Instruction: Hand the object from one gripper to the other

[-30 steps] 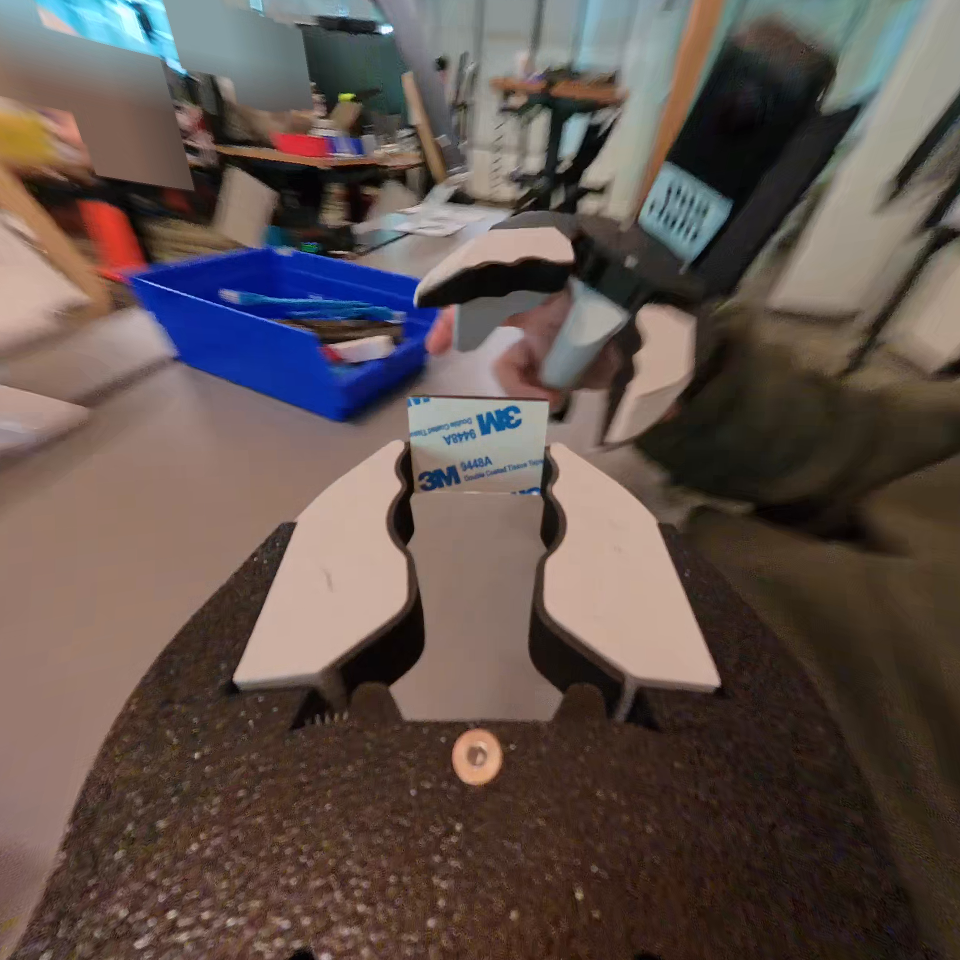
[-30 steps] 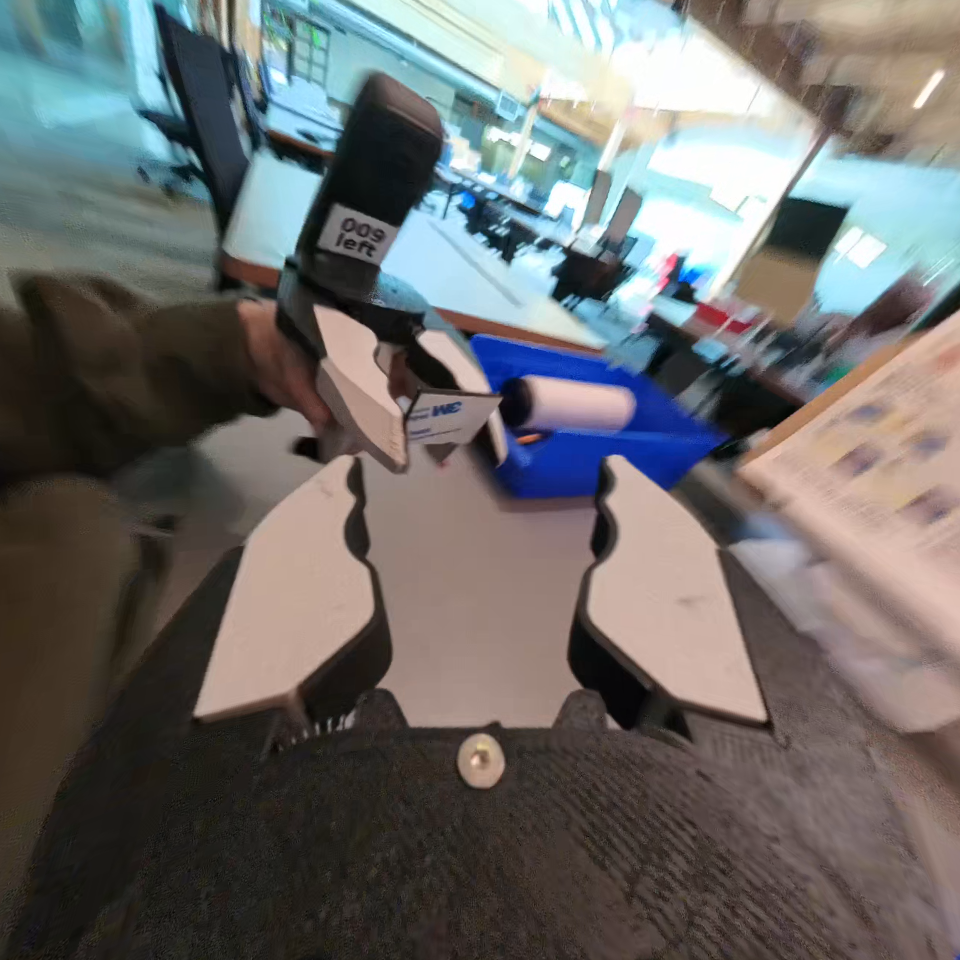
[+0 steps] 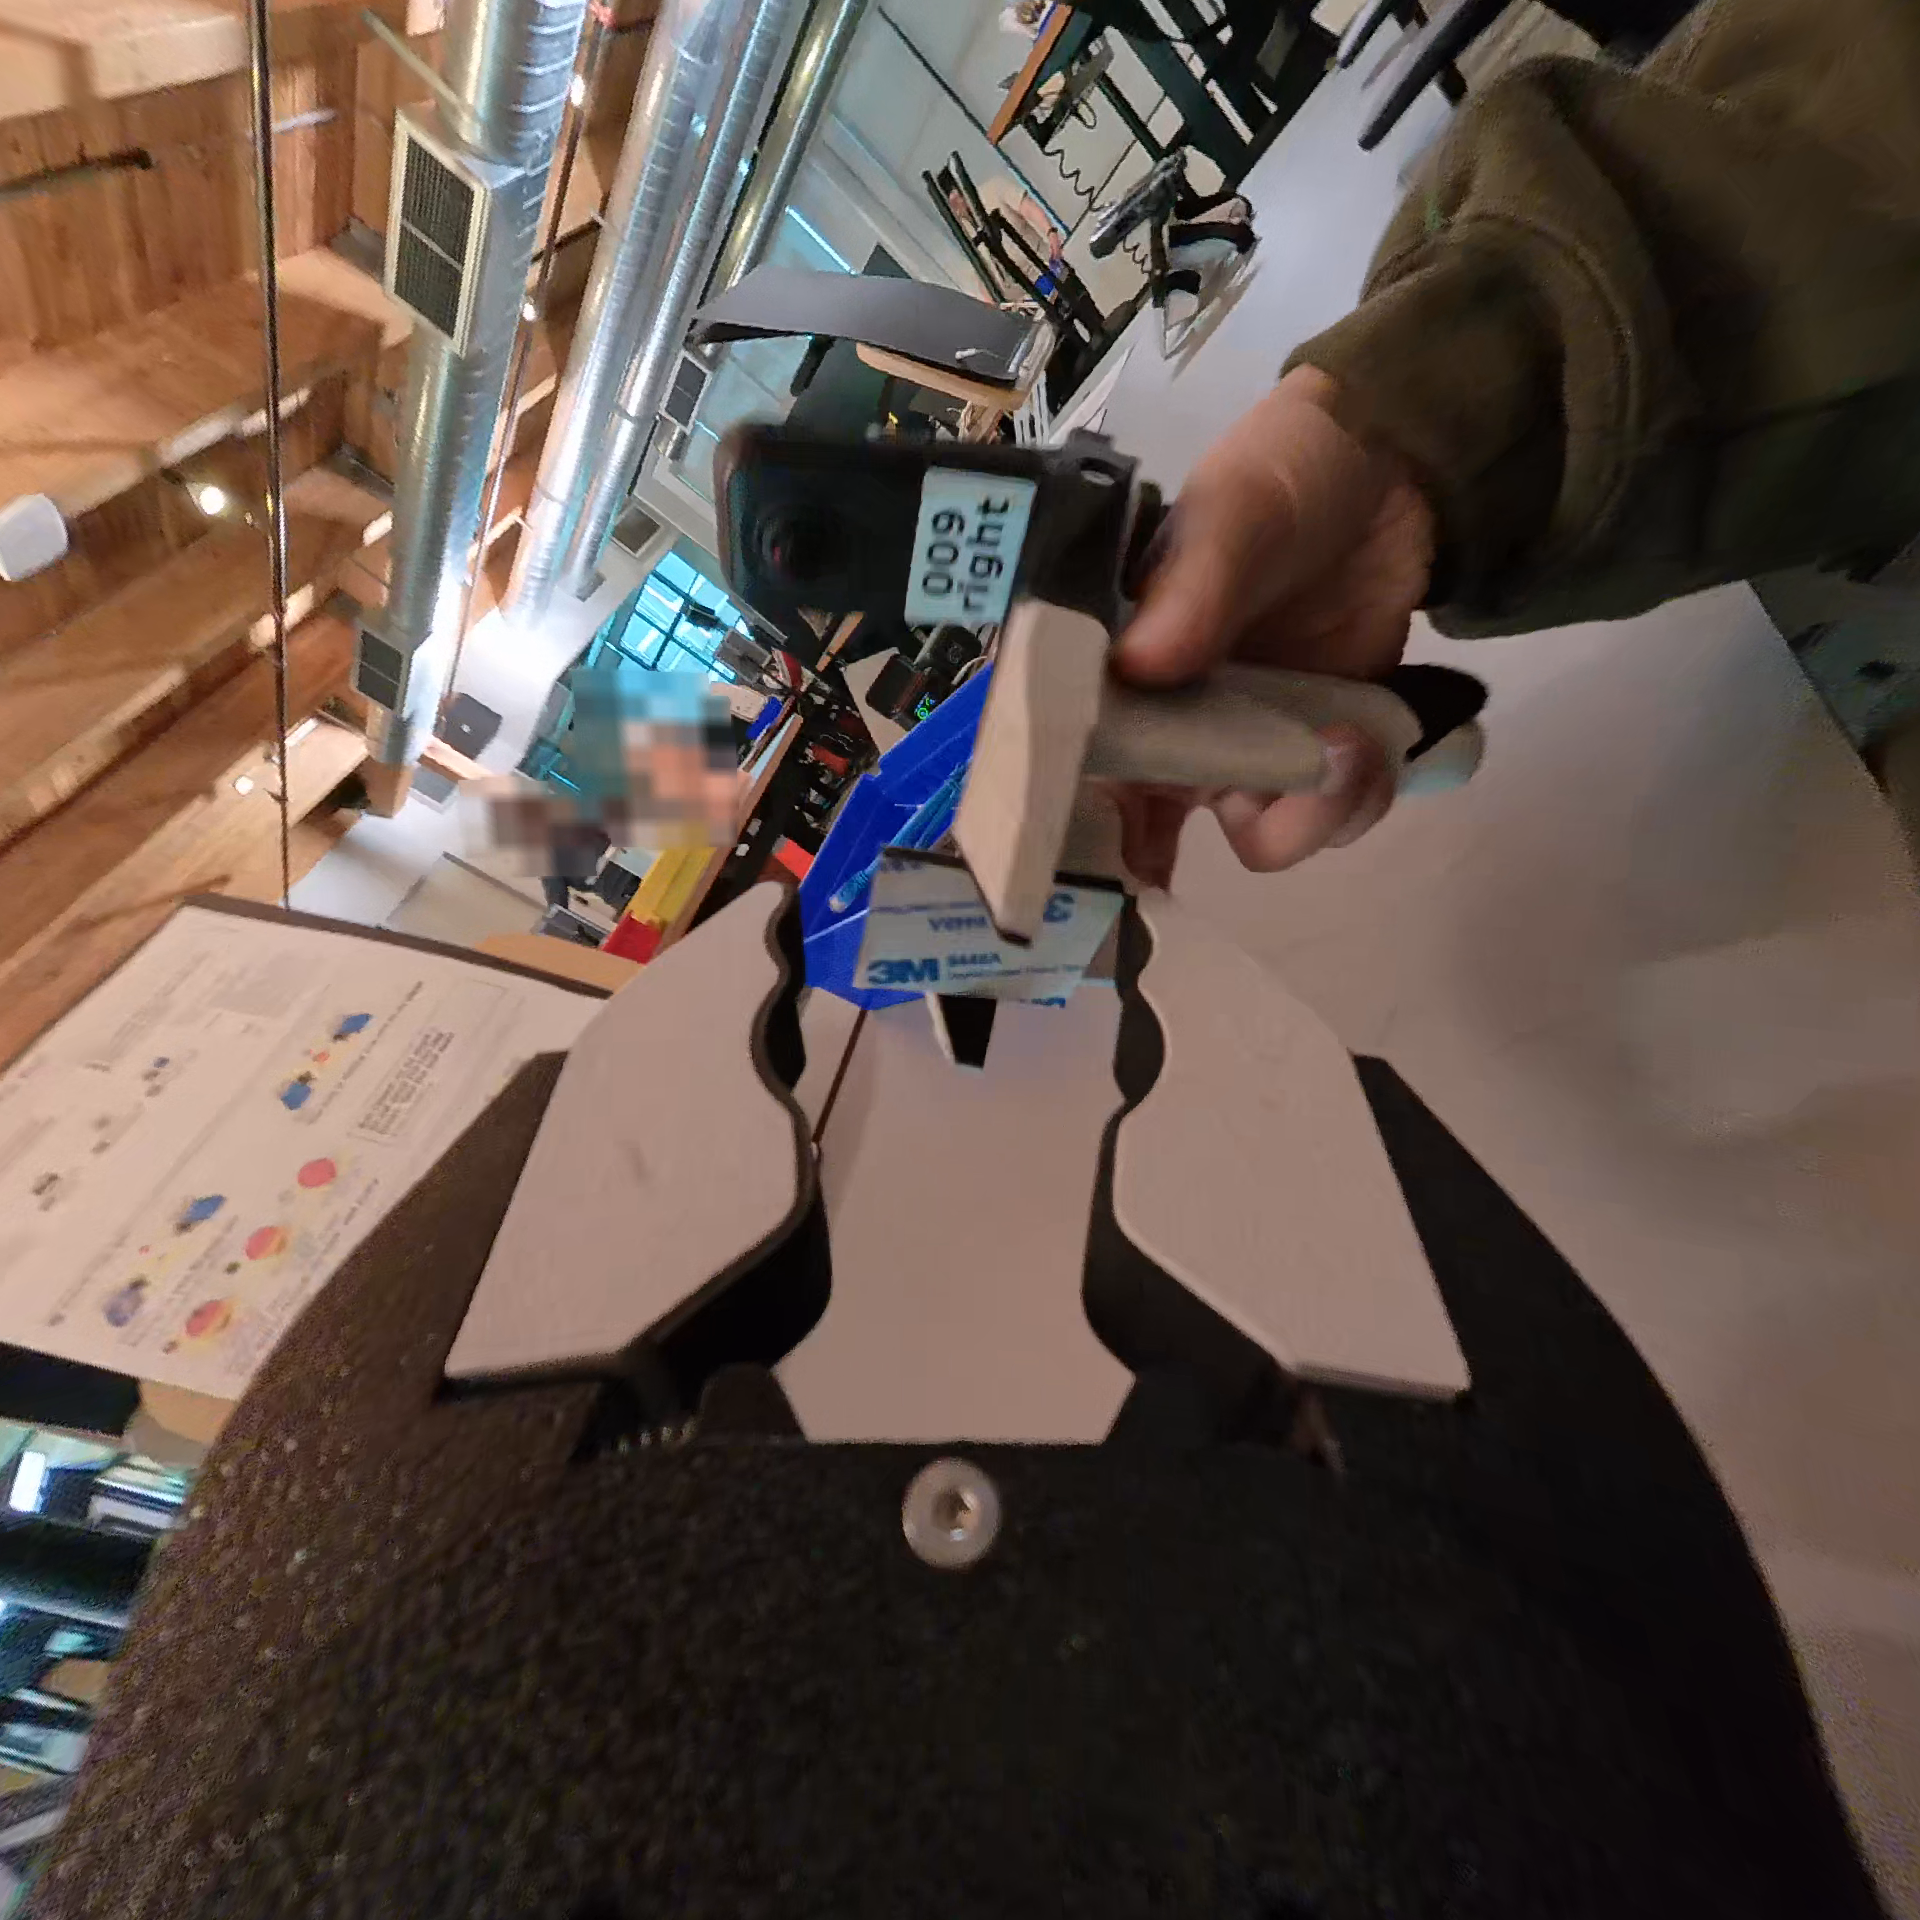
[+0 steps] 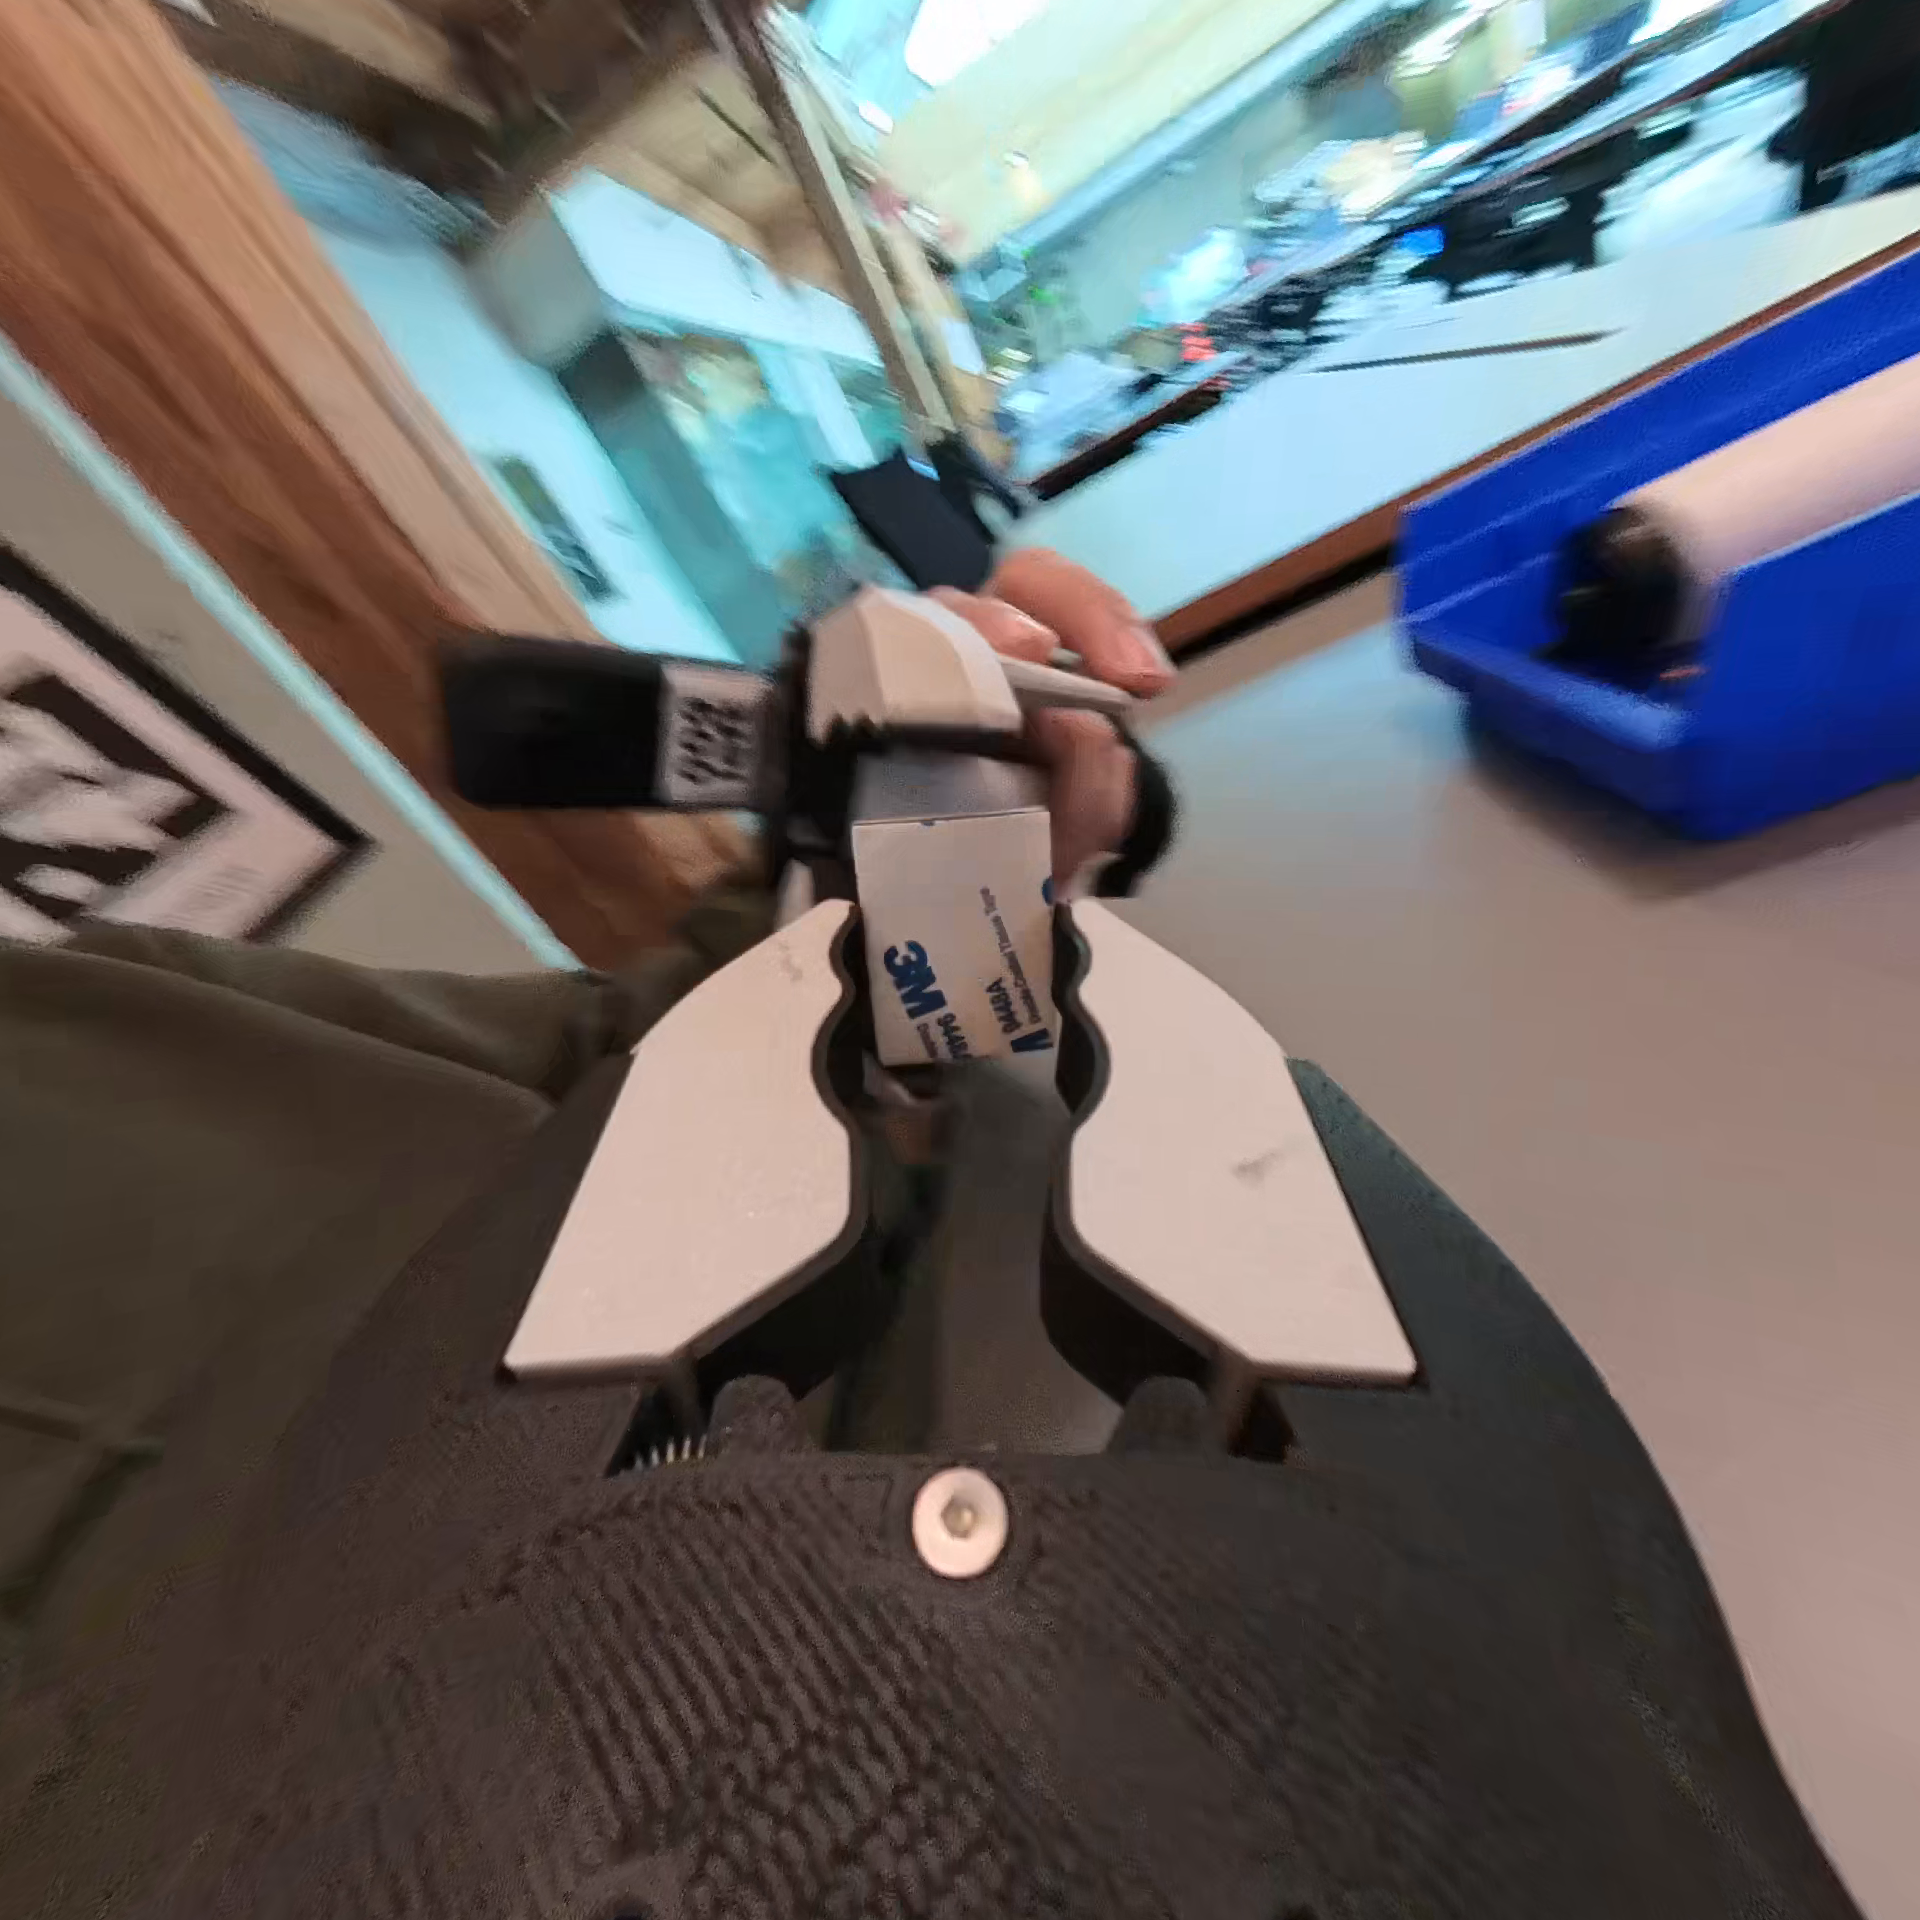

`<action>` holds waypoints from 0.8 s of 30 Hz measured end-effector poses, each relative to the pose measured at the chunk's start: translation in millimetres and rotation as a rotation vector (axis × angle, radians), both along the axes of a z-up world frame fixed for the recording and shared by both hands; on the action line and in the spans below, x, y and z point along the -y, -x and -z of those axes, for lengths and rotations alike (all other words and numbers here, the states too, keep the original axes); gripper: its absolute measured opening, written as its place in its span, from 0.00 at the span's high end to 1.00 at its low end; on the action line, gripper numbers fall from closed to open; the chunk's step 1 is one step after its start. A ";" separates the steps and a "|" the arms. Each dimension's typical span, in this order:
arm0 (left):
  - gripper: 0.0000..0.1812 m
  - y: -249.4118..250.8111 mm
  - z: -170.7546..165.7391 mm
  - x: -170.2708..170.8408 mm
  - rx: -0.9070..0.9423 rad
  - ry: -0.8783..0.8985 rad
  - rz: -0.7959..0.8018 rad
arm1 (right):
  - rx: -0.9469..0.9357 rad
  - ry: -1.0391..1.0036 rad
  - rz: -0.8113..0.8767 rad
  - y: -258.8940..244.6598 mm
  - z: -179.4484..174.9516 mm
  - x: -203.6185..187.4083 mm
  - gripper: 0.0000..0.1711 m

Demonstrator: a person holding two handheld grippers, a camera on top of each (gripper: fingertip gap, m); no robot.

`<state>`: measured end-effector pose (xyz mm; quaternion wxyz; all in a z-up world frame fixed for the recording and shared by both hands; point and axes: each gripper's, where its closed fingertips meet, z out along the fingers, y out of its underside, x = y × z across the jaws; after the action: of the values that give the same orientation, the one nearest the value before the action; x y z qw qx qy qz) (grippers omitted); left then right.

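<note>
1. Pad (image 4: pixel 951 977): a small, flat white piece with blue print on its liner, held in the air above the grey worktop (image 4: pixel 1507 1091), at 12 o'clock from both tools' tips.
2. Right tool (image 4: pixel 956 925) pinches the pad across its two side edges, both fingers touching it.
3. Left tool (image 3: pixel 956 914) stands spread. In the left wrist view there is a gap between its 9 o'clock finger and the pad's near edge, so it seems to bear no load.
4. Handling, as a judgement: the pad looks light and fairly stiff, as it keeps its shape in the pinch. Its liner looks glossy, so it may slip or pivot under a weak grip.
5. Best hold: squarely across opposite edges near the middle, deep between the fingers rather than at a corner.
6. Blue bin (image 4: pixel 1714 727) sits well apart at 2 o'clock.
</note>
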<state>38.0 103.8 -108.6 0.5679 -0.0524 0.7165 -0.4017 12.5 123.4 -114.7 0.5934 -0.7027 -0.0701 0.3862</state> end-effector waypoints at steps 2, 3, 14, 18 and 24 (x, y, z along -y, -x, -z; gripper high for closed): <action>0.66 2.3 -2.4 -6.8 -0.055 0.064 0.003 | 0.252 -0.005 0.159 -20.1 8.6 -6.0 0.80; 0.66 1.8 -4.9 -12.3 -0.090 0.117 -0.011 | 0.389 -0.028 0.246 -31.2 8.5 -7.6 0.80; 0.81 -8.8 0.3 -12.4 -0.618 0.687 -0.063 | 2.012 -0.277 0.545 -62.5 -10.2 0.2 0.80; 0.86 -15.3 7.5 -11.9 -0.625 0.689 -0.112 | 2.098 -0.289 0.530 -57.3 -5.8 -4.7 0.80; 0.97 -16.1 7.5 -11.3 -0.596 0.669 -0.082 | 2.069 -0.271 0.541 -55.9 -4.9 -5.7 0.80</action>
<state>54.0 115.1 -116.1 0.3040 -0.3748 0.6767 -0.5560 68.4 129.1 -109.8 0.3848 -0.6089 -0.4222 -0.5503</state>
